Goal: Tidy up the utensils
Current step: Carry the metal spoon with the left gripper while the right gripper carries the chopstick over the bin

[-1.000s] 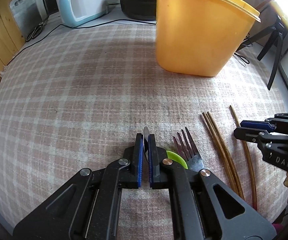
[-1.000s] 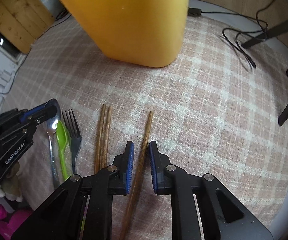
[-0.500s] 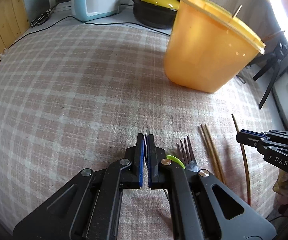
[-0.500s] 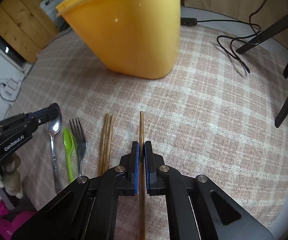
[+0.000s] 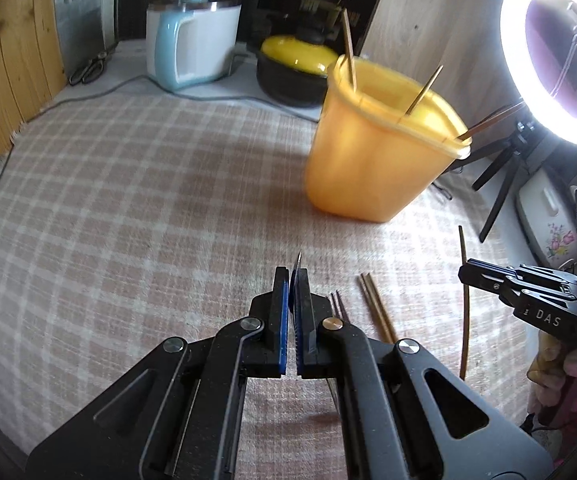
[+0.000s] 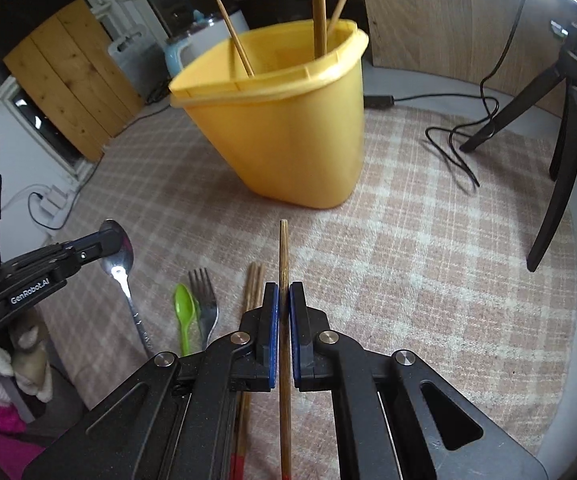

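Left claw [image 5: 293,280] is pinching the shiny metal spoon [image 6: 117,258] at its bowl, pads pressed tight on it, handle hanging down toward the checked-cloth bench [image 5: 128,200]. Right claw [image 6: 284,294] is clamping a single brown wooden chopstick [image 6: 284,248], tip poking forward past the pads. The yellow plastic bucket [image 6: 288,136] is standing ahead of both claws, three chopsticks inside. Lying left of the right claw: green plastic spoon [image 6: 185,314], steel fork [image 6: 204,300], paired wooden chopsticks [image 6: 253,284].
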The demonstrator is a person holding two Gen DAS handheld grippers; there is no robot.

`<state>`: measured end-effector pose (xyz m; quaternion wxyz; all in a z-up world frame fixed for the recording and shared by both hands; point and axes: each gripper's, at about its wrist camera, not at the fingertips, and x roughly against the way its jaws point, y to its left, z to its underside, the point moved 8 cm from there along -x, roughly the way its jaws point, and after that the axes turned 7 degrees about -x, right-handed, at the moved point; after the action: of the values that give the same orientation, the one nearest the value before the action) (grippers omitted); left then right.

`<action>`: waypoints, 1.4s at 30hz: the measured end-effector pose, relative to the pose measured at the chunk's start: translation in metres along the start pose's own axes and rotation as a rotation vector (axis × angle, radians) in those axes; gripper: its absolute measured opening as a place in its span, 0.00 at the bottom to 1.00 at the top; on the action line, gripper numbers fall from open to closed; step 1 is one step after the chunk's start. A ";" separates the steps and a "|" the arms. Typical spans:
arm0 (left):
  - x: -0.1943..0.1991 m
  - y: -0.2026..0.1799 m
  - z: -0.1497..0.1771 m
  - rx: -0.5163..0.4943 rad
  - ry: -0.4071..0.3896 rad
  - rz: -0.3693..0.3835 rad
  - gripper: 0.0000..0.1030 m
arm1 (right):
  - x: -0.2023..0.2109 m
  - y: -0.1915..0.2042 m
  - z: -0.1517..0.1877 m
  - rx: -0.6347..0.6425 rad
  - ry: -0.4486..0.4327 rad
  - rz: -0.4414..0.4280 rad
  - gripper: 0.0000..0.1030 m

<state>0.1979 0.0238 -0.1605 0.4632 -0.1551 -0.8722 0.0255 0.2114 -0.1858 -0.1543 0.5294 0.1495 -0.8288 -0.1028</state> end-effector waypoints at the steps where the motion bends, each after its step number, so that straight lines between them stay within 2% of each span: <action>1: 0.004 0.000 -0.002 -0.002 -0.009 0.003 0.00 | 0.003 0.000 -0.002 0.000 -0.007 -0.001 0.04; 18: 0.045 -0.004 -0.033 -0.025 -0.125 0.005 0.00 | 0.047 0.023 -0.029 0.041 -0.156 -0.011 0.04; 28: 0.070 0.006 -0.072 -0.022 -0.229 -0.015 0.00 | 0.077 0.037 -0.057 0.034 -0.260 -0.044 0.04; 42: 0.098 0.002 -0.140 -0.062 -0.377 -0.023 0.00 | 0.117 0.050 -0.117 0.040 -0.417 -0.063 0.04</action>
<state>0.2610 0.0410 -0.0027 0.2868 -0.1516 -0.9457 0.0219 0.2642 -0.1826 0.0103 0.3399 0.1614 -0.9171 -0.1315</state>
